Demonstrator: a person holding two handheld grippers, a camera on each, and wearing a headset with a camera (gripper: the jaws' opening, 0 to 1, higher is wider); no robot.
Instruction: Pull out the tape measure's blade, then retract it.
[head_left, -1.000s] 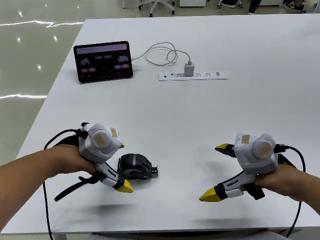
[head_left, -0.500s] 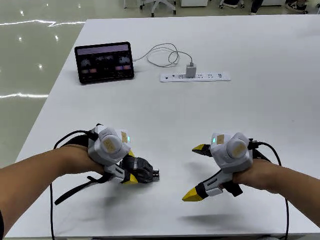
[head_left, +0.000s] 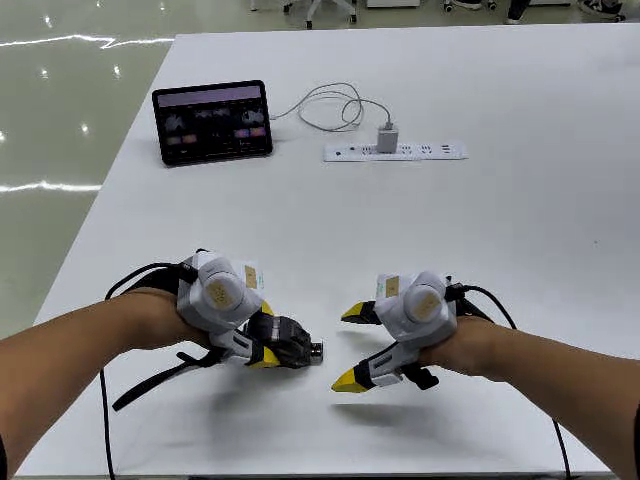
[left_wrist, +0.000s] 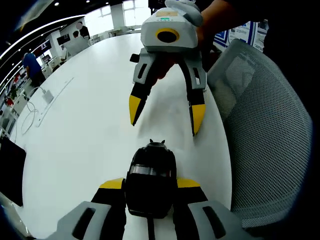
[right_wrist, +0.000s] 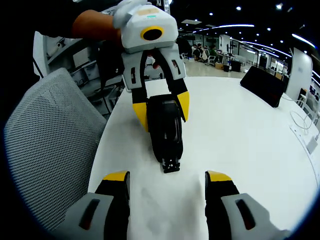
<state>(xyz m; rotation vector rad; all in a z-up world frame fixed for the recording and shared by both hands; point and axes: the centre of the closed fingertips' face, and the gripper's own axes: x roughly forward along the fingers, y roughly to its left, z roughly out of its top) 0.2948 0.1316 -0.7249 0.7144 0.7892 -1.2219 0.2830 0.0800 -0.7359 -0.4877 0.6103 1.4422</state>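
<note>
Fingers (left_wrist: 112, 183) of my left gripper (head_left: 268, 345) are closed on the black tape measure (head_left: 285, 342), pinning its case from both sides where it rests on the white bench (head_left: 400, 230), close to the near edge. The fingers (head_left: 345, 381) of my right gripper (head_left: 350, 347) stand spread wide and empty, just beside the small metal end hook (right_wrist: 171, 166) that pokes out of the case toward them, not touching it. I judge the catch of that hook to be the weak spot. It is small and lies low against the bench, so if I close too high or too far in, I pinch the case's nose rather than the blade. If I take only the hook's tip, it may slip free as I pull and the blade snaps back. My left hold is on a rounded case, so a pull off the line of the slot could twist it in the fingers, drag it along the bench, or kink the blade. Letting go all at once for the retraction could whip the hook hard into the case.
</note>
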